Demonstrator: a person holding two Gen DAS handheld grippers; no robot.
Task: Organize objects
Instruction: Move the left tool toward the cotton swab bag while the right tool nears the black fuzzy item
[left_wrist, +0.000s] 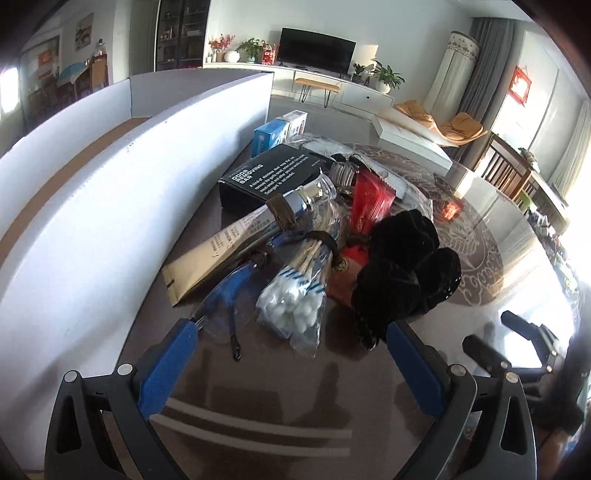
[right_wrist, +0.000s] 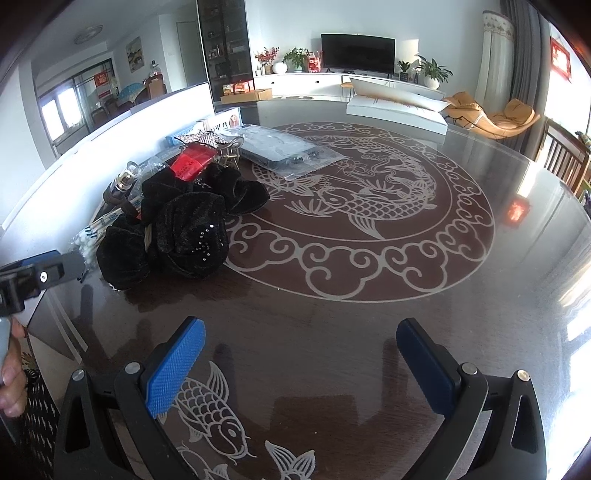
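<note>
Left gripper (left_wrist: 291, 350): I see its fingers spread wide, empty, low over the table (left_wrist: 280, 387), facing the near end of the pile.
Right gripper (right_wrist: 301, 354): fingers wide apart, holding nothing, over bare table with fish inlay; well apart from the pile, which sits to its left.
Pile, near end: bag of cotton swabs (left_wrist: 291, 299) lies nearest the left gripper, between its finger lines; blue glasses (left_wrist: 229, 295) just beside it on the left, strap end trailing toward me.
Pile, right flank: black velvet hair bow (left_wrist: 402, 273) bulks against the swabs and overlaps a red packet (left_wrist: 369, 199). In the right wrist view the bow hides most of the pile.
Pile, middle: tan paper sleeve (left_wrist: 207, 254) with a chrome-capped bottle (left_wrist: 314, 192) lying across it; the stacking order is unclear to me.
Pile, far end: black box (left_wrist: 269, 177), blue and white carton (left_wrist: 277, 129) behind it, clear plastic bag (right_wrist: 288, 151) flat on the medallion.
Left boundary: white cardboard wall (left_wrist: 110, 206) curves along the pile; sleeve and black box lie near it, little room on that side.
Open room: broad bare table right of the pile in the right wrist view.
Far edge: flat white box (right_wrist: 399, 107).
Other: a hand (right_wrist: 11, 373) at the lower left edge of the right wrist view.
</note>
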